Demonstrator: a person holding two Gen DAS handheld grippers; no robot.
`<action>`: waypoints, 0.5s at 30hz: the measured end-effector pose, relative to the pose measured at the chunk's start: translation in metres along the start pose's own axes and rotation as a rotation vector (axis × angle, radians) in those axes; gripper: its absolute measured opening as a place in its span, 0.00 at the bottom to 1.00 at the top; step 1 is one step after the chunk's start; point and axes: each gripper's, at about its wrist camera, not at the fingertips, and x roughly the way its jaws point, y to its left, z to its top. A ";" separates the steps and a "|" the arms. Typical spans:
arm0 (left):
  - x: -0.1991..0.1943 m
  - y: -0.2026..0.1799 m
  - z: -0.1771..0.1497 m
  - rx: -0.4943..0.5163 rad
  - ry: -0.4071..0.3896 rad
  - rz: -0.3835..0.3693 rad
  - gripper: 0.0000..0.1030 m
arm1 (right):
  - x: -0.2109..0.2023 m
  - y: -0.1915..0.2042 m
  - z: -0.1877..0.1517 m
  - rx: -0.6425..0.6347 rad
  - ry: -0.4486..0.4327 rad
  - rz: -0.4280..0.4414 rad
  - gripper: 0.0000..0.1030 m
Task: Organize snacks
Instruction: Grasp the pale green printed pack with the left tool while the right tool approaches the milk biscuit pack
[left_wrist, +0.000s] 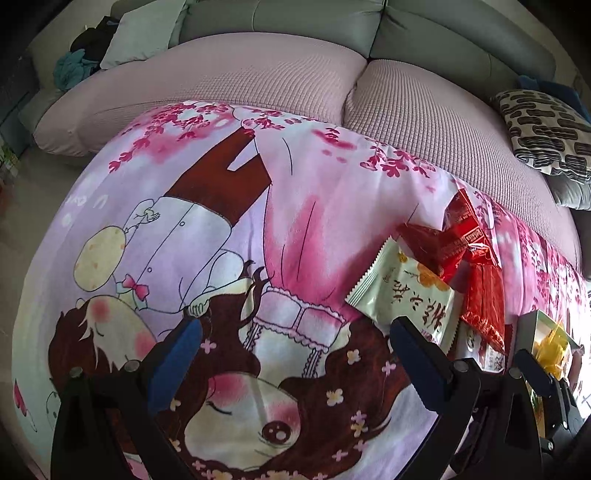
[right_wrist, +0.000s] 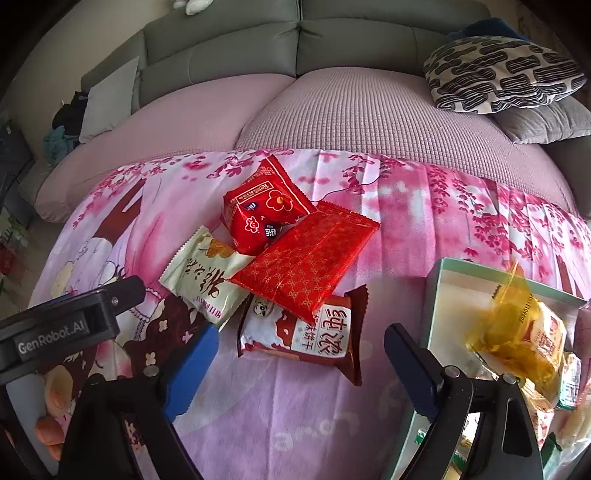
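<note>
Four loose snack packets lie heaped on the cartoon-print blanket (right_wrist: 424, 206), which covers the work surface in front of the pink-cushioned sofa (right_wrist: 351, 110). To the right, the pale green box (right_wrist: 439, 295) sits open-topped, presumably as the collecting bin; it already holds a yellow packet (right_wrist: 517, 332).

Heap, largest first: the red patterned packet (right_wrist: 306, 258) lies on top, overlapping its neighbours. The brown-and-white packet (right_wrist: 306, 332) is nearest, its far edge tucked under the red one. The cream packet (right_wrist: 207, 273) lies left, partly covered. The red flower-print packet (right_wrist: 262, 214) is farthest.

Right gripper (right_wrist: 299, 354): jaws wide, nothing between the pads, poised above the brown-and-white packet. Judged the next pick, being nearest and easiest to reach.

Left gripper (left_wrist: 295, 343): jaws wide, empty, over bare blanket left of the heap, one finger close by the cream packet (left_wrist: 402, 295).

Hidden or unclear: box is cut off at the right edge, so its remaining contents are uncertain. Undersides of overlapped packets not visible. Fisheye bends all edges.
</note>
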 end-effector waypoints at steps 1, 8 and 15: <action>0.001 0.000 0.001 0.000 -0.001 -0.008 0.98 | 0.003 0.001 0.001 -0.001 0.002 -0.002 0.90; 0.009 0.000 0.010 -0.008 -0.004 -0.082 0.98 | 0.019 -0.001 0.006 0.008 0.027 -0.010 0.87; 0.032 -0.018 0.023 -0.034 0.036 -0.103 0.98 | 0.026 -0.008 0.008 0.030 0.035 0.001 0.86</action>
